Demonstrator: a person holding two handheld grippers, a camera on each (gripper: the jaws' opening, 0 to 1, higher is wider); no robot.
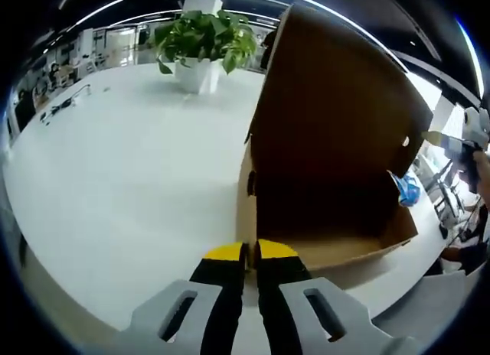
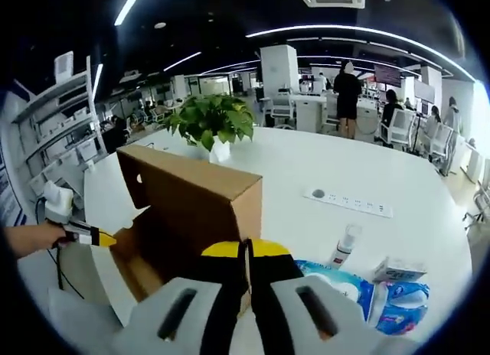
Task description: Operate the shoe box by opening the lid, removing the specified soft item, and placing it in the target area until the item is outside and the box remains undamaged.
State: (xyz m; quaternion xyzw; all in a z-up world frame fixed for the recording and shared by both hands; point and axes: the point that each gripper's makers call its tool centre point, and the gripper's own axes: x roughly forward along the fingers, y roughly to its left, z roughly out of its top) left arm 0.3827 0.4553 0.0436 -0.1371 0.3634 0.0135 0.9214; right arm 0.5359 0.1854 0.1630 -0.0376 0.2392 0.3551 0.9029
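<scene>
A brown cardboard shoe box (image 1: 329, 248) stands on the white table with its lid (image 1: 337, 102) raised upright. My left gripper (image 1: 249, 252) is shut on the box's near side wall at its corner. In the right gripper view the same gripper (image 2: 96, 238), held by a hand, meets the box's (image 2: 145, 271) left end. My right gripper (image 2: 246, 252) is shut on the free edge of the lid (image 2: 191, 190), and it also reaches that edge from the right in the left gripper view (image 1: 452, 144). What I see of the inside is bare cardboard.
Blue and white soft packs (image 2: 348, 284) lie on the table right of the box, with a small bottle (image 2: 346, 244), a little carton (image 2: 398, 269) and a power strip (image 2: 348, 202). A potted plant (image 2: 210, 122) stands behind the box. People stand far back.
</scene>
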